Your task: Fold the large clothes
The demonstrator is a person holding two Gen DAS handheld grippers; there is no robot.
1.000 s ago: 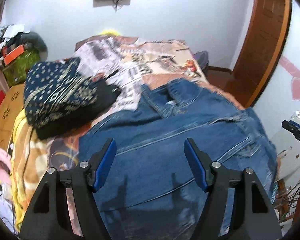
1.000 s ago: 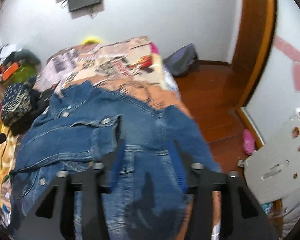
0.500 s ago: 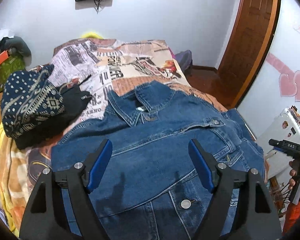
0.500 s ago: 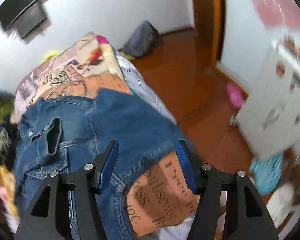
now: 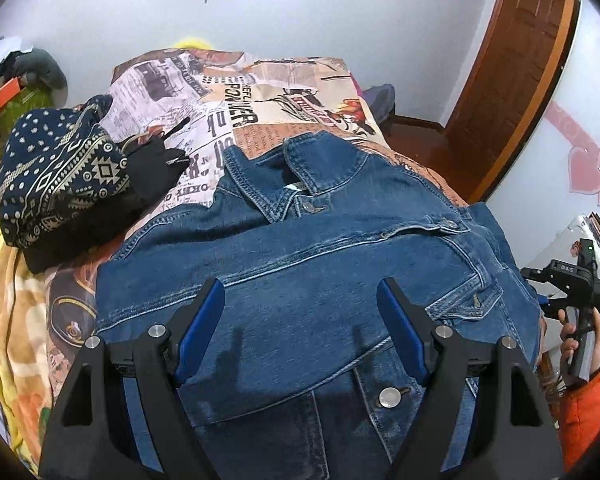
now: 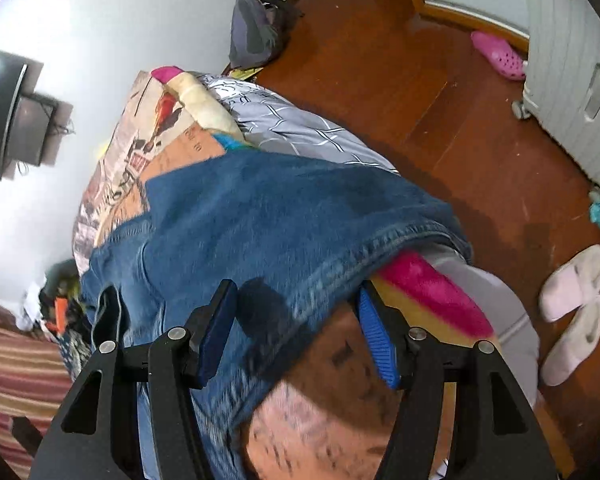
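A blue denim jacket (image 5: 300, 264) lies front up on the bed (image 5: 260, 92), collar toward the far wall. My left gripper (image 5: 300, 316) is open and empty, just above the jacket's lower front. In the right wrist view the jacket's right sleeve (image 6: 284, 220) drapes over the bed's right edge. My right gripper (image 6: 296, 320) is open and empty, jaws on either side of the sleeve's seamed edge. The right gripper also shows at the right edge of the left wrist view (image 5: 568, 284).
A folded patterned navy garment (image 5: 60, 176) on black clothes lies at the bed's left. Right of the bed is wooden floor (image 6: 440, 120) with white slippers (image 6: 572, 312), a pink shoe (image 6: 500, 56), a grey bag (image 6: 256, 28) and a white cabinet (image 6: 580, 80).
My right gripper has swung right and tilted down to the sleeve at the bed's right edge. My left gripper has lowered slightly toward the jacket front. Both stay open.
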